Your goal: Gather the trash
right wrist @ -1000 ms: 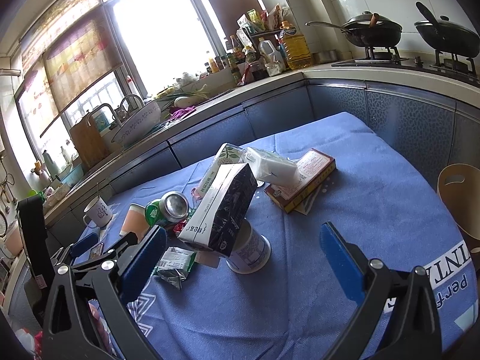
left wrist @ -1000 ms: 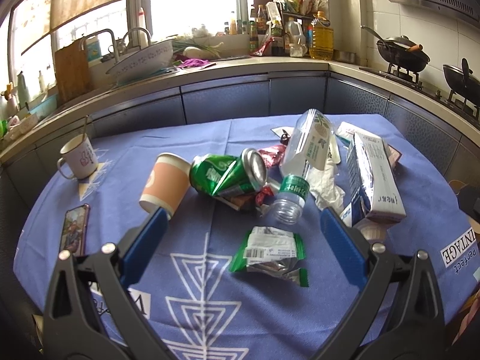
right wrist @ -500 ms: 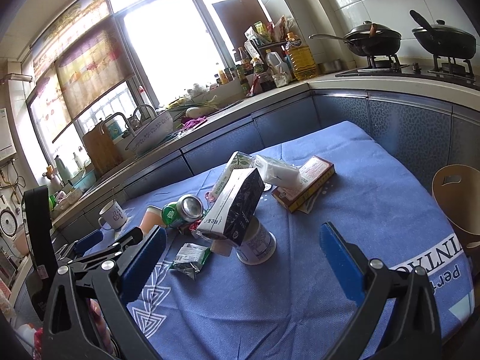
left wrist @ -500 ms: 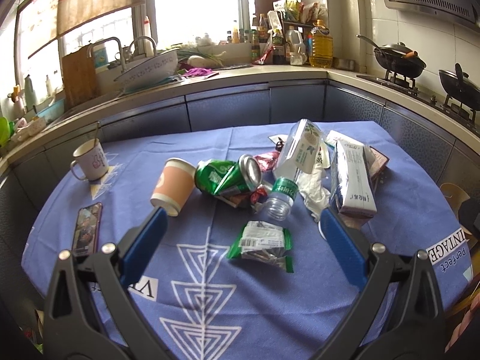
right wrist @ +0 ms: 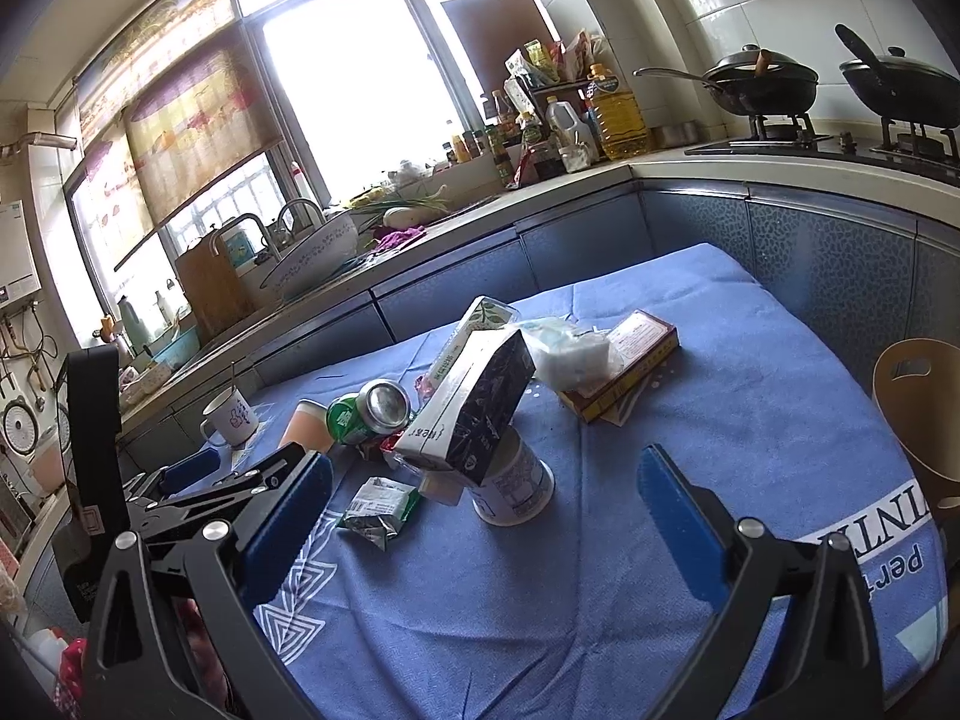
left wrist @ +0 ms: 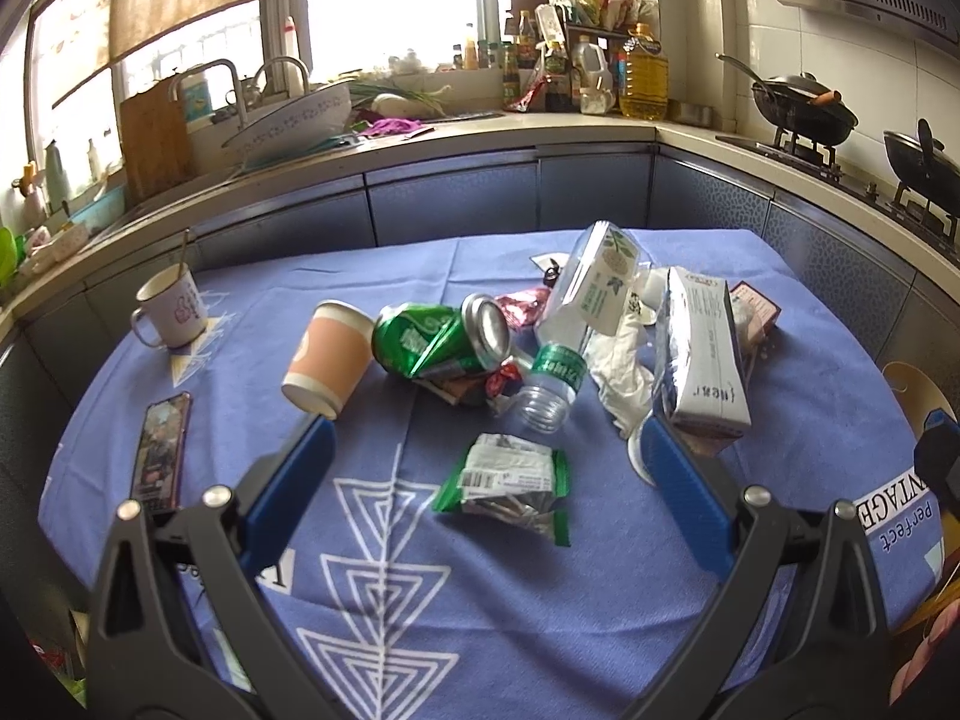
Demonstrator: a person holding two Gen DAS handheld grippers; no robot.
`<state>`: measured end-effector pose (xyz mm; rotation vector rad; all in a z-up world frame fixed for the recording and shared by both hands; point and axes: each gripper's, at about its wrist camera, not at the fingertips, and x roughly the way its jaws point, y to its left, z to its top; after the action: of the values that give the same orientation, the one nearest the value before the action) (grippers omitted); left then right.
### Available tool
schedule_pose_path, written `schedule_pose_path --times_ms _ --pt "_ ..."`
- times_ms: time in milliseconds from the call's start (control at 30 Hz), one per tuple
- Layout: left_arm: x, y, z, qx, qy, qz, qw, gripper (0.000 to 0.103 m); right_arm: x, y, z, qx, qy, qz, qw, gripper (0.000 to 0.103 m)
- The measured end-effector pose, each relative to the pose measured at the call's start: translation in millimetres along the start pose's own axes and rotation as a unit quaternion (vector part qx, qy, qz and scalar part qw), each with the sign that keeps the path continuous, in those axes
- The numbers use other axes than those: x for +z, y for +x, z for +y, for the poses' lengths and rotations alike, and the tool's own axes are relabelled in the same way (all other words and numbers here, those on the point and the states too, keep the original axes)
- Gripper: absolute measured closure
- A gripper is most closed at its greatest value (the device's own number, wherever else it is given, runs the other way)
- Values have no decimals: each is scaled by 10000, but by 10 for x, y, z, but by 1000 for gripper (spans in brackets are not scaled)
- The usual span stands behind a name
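Note:
Trash lies heaped on the blue tablecloth (left wrist: 420, 600). A green snack wrapper (left wrist: 507, 483) lies nearest my left gripper (left wrist: 486, 480), which is open and empty above it. Behind are a crushed green can (left wrist: 441, 339), a paper cup (left wrist: 327, 357) on its side, a clear plastic bottle (left wrist: 576, 324), a milk carton (left wrist: 699, 354) and white plastic film (left wrist: 624, 360). My right gripper (right wrist: 486, 504) is open and empty, held back from the pile. There the carton (right wrist: 474, 408) leans on a white tub (right wrist: 516, 480), with the can (right wrist: 366, 411), the wrapper (right wrist: 381, 504) and a flat box (right wrist: 624, 363).
A mug (left wrist: 171, 306) and a phone (left wrist: 159, 450) lie at the table's left. A tan bin (right wrist: 918, 414) stands off the table's right edge. Kitchen counters with a sink (left wrist: 288, 120) and a stove with woks (left wrist: 804, 108) ring the far side.
Both grippers have drawn back and risen from the table, so the pile looks smaller and farther. Nothing on the table has moved.

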<state>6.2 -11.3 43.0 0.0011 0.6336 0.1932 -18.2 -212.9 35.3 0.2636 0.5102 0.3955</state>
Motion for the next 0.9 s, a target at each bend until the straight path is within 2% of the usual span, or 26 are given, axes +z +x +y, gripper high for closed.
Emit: schedule_pose_path --times_ms 233,467,700,900 --pt "18 213 -89 11 75 207 9998 5 1 134 -111 -3 38 126 9999 8" --pt "46 381 -120 66 96 327 9994 5 14 283 -183 36 10 263 9996 15" --pt "96 481 -121 90 96 329 9994 5 127 367 -267 -25 18 155 9999 16" --pt "102 532 -75 88 65 363 9993 5 113 459 -298 -52 54 267 9996 16"
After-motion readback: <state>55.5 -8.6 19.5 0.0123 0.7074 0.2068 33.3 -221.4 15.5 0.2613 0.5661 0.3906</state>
